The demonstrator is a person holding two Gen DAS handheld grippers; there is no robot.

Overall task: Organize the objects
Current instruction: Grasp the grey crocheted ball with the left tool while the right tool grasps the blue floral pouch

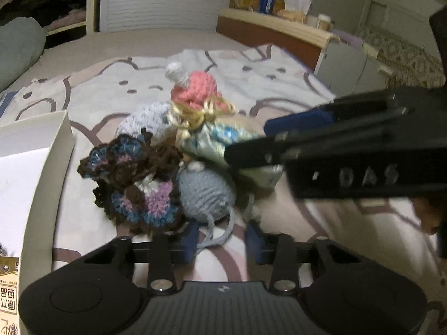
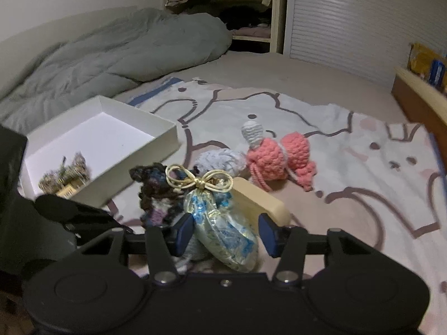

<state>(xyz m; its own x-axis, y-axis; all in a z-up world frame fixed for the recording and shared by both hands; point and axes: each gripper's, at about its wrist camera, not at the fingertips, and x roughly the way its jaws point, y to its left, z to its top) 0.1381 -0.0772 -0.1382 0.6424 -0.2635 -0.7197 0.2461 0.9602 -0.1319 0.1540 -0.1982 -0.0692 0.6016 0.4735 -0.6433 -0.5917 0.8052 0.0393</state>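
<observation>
Between the blue pads of the right gripper (image 2: 226, 234) lies a shiny blue-and-gold pouch (image 2: 223, 229), tied at its neck with a cream cord bow. The jaws stand part open around it; the left pad is against or very near the pouch's side, while a clear gap shows at the right pad, so no firm grip can be told. Behind the pouch a cream-coloured bar (image 2: 262, 203) rests on the printed blanket (image 2: 363, 184).

In the left wrist view, the left gripper (image 1: 223, 241) has its jaws narrowed, with the trailing yarn tail of a grey-blue crochet ball (image 1: 205, 192) running between the blue pads; whether the pads pinch it cannot be told. The ball lies just ahead of those pads, touching a dark brown, purple and blue crochet piece (image 1: 134, 184) on its left. Beyond them are a pale blue crochet piece (image 1: 148, 121) and a pink crochet figure (image 1: 195, 89) with a white-grey knob on top, all in one close cluster near the middle of the blanket.

A white shallow box (image 2: 106, 150) stands open toward the blanket's left edge, just beside the cluster, holding a few small gold-wrapped items (image 2: 64, 176) in its near corner. A grey-green duvet (image 2: 111, 50) is heaped at the far left of the bed.
</observation>
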